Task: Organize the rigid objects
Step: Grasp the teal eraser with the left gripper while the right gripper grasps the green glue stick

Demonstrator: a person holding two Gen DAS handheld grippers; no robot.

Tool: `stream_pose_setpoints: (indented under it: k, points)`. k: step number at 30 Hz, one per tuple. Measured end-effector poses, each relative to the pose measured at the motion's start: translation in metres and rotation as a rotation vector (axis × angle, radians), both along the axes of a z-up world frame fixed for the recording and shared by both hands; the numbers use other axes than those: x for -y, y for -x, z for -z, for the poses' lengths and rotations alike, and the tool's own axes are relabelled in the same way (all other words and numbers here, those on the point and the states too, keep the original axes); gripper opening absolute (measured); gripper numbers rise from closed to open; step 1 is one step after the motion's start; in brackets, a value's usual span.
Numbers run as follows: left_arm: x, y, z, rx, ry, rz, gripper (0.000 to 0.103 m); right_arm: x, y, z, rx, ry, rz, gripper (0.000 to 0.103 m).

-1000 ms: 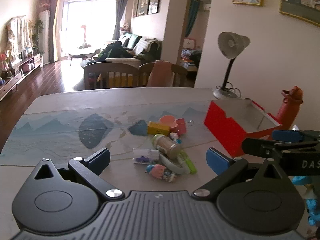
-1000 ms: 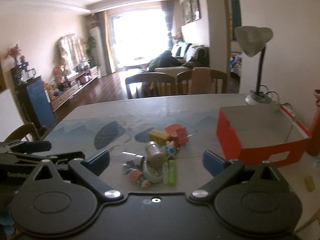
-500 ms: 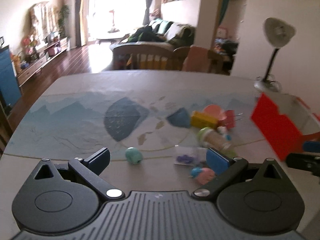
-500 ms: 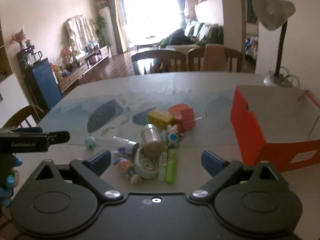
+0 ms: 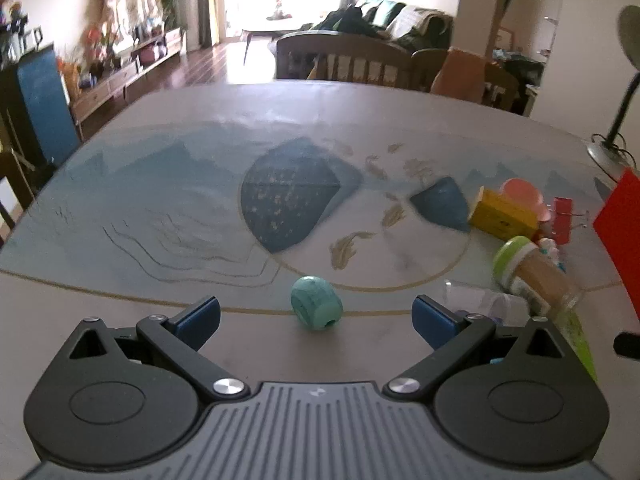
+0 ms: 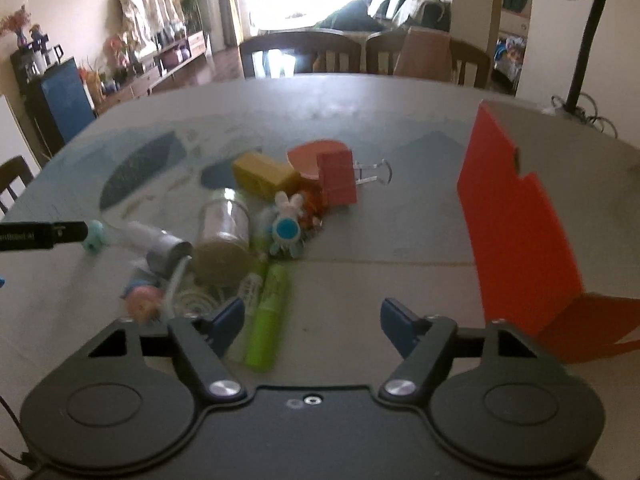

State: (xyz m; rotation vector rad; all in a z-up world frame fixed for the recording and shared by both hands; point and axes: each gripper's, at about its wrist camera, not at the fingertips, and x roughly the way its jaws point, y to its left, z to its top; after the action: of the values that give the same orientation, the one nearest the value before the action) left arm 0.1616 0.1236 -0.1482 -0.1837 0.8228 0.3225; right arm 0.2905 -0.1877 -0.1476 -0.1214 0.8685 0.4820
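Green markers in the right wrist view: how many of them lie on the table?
1 for certain: the bright green marker lies at the near edge of the pile, beside the right gripper. A paler pen-like thing touches its left side; others may be hidden under the pile.

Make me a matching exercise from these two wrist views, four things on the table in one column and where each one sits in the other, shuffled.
Things:
1. teal bead
2. green marker
3. red binder clip
4. orange box

Places:
A. right side of the table, standing open
B. alone, between the left gripper's open fingers
C. far edge of the pile, beside the yellow block
D. near edge of the pile, just ahead of the right gripper

Pairs: 1-B, 2-D, 3-C, 4-A
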Motion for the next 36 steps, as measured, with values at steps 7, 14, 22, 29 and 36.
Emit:
stream_pose_setpoints:
  k: [7,14,22,29,36]
  points:
    - [-0.006,-0.013,0.016,-0.035,-0.004,-0.027,0.102,-0.013,-0.016,0.015,-0.036,0.027,-0.021,0.068]
    - [-0.009,-0.024,0.027,-0.042,0.004,-0.026,0.090,-0.022,-0.023,0.024,-0.070,0.053,-0.046,0.054]
    - [-0.006,-0.034,0.033,-0.051,-0.016,-0.001,0.069,-0.034,-0.019,0.030,-0.057,0.114,-0.093,0.038]
    - [-0.003,-0.036,0.032,-0.050,-0.040,0.015,0.043,-0.038,-0.020,0.029,-0.042,0.127,-0.092,0.020]
    - [-0.001,-0.034,0.030,-0.060,-0.046,0.028,0.034,-0.033,-0.018,0.026,-0.018,0.135,-0.063,0.015]
